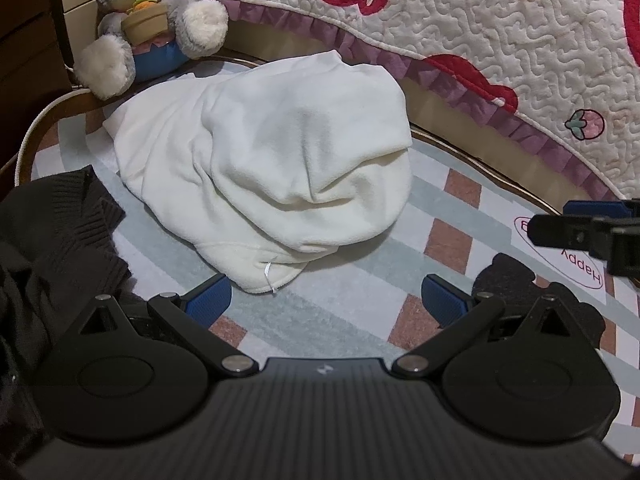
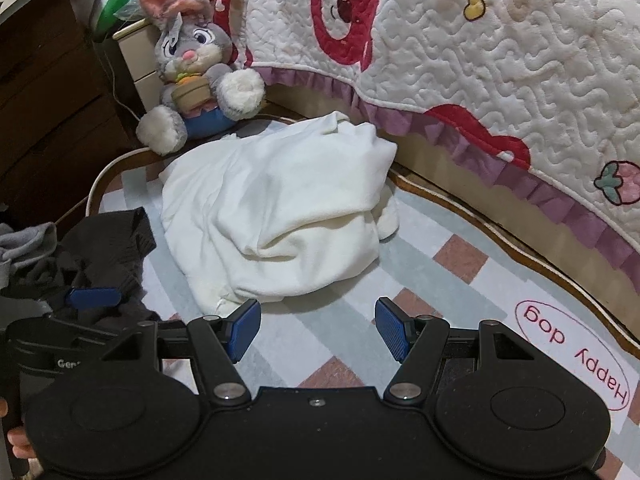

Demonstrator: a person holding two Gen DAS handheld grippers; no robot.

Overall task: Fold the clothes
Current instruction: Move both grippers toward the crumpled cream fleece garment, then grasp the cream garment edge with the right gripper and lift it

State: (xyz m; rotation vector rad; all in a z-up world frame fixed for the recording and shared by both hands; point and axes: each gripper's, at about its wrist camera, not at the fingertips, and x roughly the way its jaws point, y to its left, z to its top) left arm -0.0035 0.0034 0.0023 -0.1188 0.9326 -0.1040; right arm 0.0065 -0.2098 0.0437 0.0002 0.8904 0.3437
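The white top (image 1: 260, 168) is lying bunched on the mat (image 1: 352, 304), not folded yet; dark clothes (image 1: 52, 232) are waiting beside it; left gripper (image 1: 326, 300) and right gripper (image 2: 318, 330) are hovering wide apart, holding nothing

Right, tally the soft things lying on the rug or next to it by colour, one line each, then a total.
White: 1, the white fleece garment.
Black: 1, the black knit garment at the left.
Grey: 2, a grey cloth behind the black knit, mostly hidden, and the grey plush rabbit at the rug's far corner.
Total: 4.
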